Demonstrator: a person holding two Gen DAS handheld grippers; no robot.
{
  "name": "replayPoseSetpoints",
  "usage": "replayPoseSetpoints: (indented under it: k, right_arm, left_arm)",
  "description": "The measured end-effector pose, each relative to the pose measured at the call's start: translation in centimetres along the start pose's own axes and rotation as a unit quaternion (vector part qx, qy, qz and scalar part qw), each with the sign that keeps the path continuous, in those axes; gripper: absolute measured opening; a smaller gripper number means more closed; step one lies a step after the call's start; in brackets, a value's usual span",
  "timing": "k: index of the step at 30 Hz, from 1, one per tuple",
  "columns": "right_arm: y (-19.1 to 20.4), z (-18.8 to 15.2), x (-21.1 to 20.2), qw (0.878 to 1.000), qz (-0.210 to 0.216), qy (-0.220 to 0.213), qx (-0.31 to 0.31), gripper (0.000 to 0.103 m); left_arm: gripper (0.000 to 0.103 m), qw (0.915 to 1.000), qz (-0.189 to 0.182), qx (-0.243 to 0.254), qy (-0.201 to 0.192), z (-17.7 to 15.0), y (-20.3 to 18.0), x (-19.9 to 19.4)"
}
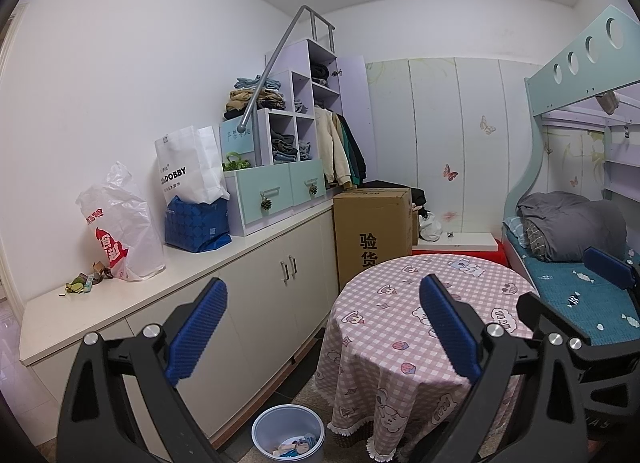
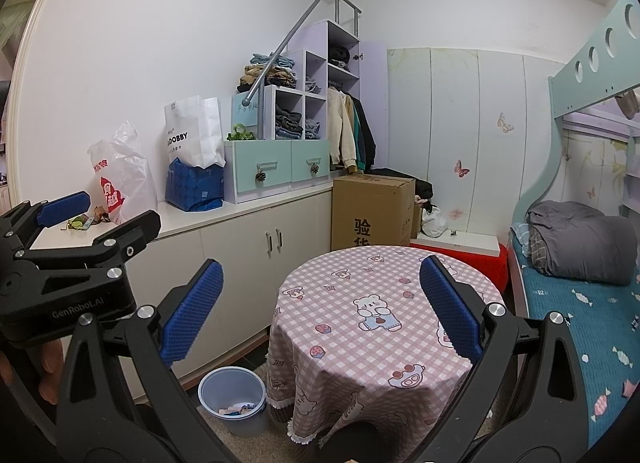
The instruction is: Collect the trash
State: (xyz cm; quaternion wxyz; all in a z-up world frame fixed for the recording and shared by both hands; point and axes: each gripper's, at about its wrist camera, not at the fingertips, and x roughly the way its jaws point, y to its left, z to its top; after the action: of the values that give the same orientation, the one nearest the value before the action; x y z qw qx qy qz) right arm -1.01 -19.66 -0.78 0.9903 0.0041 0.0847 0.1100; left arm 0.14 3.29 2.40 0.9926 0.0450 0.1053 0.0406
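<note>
Left wrist, both tools (image 1: 324,327) (image 2: 320,311) gaping, empty

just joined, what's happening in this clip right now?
A person holds a gripper in each hand in a bedroom; both are open and empty. The left gripper and right gripper face the round table. Scraps of trash lie on the white countertop beside a plastic bag, untouched so far. A bin on the floor by the table already holds some litter. Nothing is grasped at this moment.

White counter (image 1: 208,275) carries scraps (image 1: 82,283), plastic bag (image 1: 120,231)
</note>
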Motion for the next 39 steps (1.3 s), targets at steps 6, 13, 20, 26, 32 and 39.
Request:
replayPoseSetpoints:
  k: [6, 13, 20, 26, 32, 39]
  right_arm:
    - [0.0, 0.1, 0.1, 1.0, 0.0, 0.001, 0.001, 0.097]
    - [0.0, 0.1, 0.1, 1.0, 0.001, 0.002, 0.0, 0.097]
    - [-0.2, -0.6, -0.1, 1.0, 0.003, 0.005, -0.001, 0.097]
    - [-0.3, -0.7, 0.0, 1.0, 0.003, 0.006, -0.002, 0.097]
    - [-0.7, -0.7, 0.4, 1.0, 0.005, 0.009, -0.002, 0.097]
    - [-1.0, -0.9, 0.7, 1.0, 0.007, 0.014, -0.002, 0.097]
  left_arm:
    - [0.095, 1.0, 0.001, 0.001, 0.002, 0.1, 0.0, 0.1]
    - [0.095, 1.0, 0.002, 0.003, 0.005, 0.1, 0.3, 0.3]
    - [0.095, 0.9999, 0.002, 0.005, 0.009, -0.1, 0.3, 0.5]
    - [0.095, 0.9999, 0.002, 0.006, 0.011, -0.1, 0.2, 0.7]
    - [0.095, 0.9999, 0.001, 0.006, 0.013, -0.4, 0.3, 0.8]
    - [0.095, 0.9998, 0.002, 0.007, 0.018, -0.8, 0.3, 1.1]
